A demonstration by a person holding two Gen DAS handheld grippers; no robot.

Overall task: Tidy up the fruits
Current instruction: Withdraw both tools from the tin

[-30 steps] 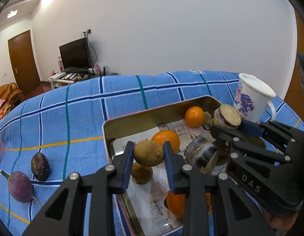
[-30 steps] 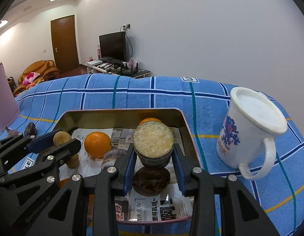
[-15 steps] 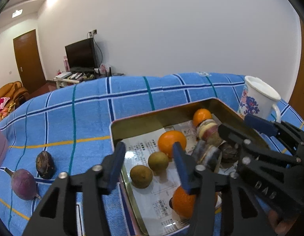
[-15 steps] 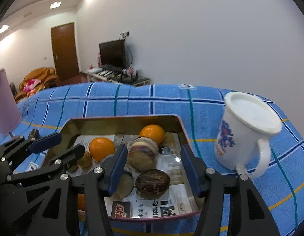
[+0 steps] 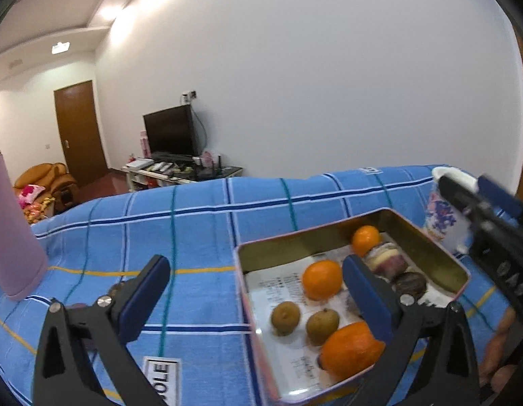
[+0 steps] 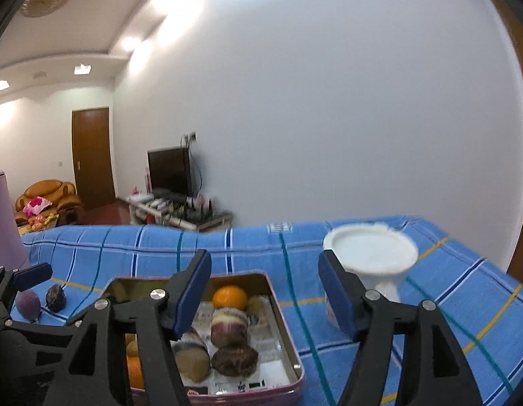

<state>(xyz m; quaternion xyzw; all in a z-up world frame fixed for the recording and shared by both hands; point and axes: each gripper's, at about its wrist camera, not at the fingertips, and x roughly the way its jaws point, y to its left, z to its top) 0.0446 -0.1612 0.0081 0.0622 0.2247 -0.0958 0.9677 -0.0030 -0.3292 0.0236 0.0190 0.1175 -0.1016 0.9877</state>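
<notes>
A gold metal tin (image 5: pixel 430 247) (image 6: pixel 288 338) lined with newspaper sits on the blue checked cloth. It holds oranges (image 5: pixel 322 279) (image 6: pixel 229 297), two small brown fruits (image 5: pixel 285 318), cut taro pieces (image 6: pixel 229 326) and a dark fruit (image 6: pixel 234 360). My left gripper (image 5: pixel 254 294) is open and empty, raised above the tin's left edge. My right gripper (image 6: pixel 264 291) is open and empty, raised above the tin's right side. A purple round root (image 6: pixel 28 304) and a dark fruit (image 6: pixel 55 297) lie on the cloth left of the tin.
A white mug with a blue print (image 6: pixel 369 264) (image 5: pixel 440 216) stands right of the tin. A pink cylinder (image 5: pixel 11 230) stands at the left. A TV stand, a door and a sofa are far behind the table.
Both grippers let go of their fruit into the tin, opened wide, then lifted up and back. The small brown fruit and the cut taro piece now lie in the tin.
</notes>
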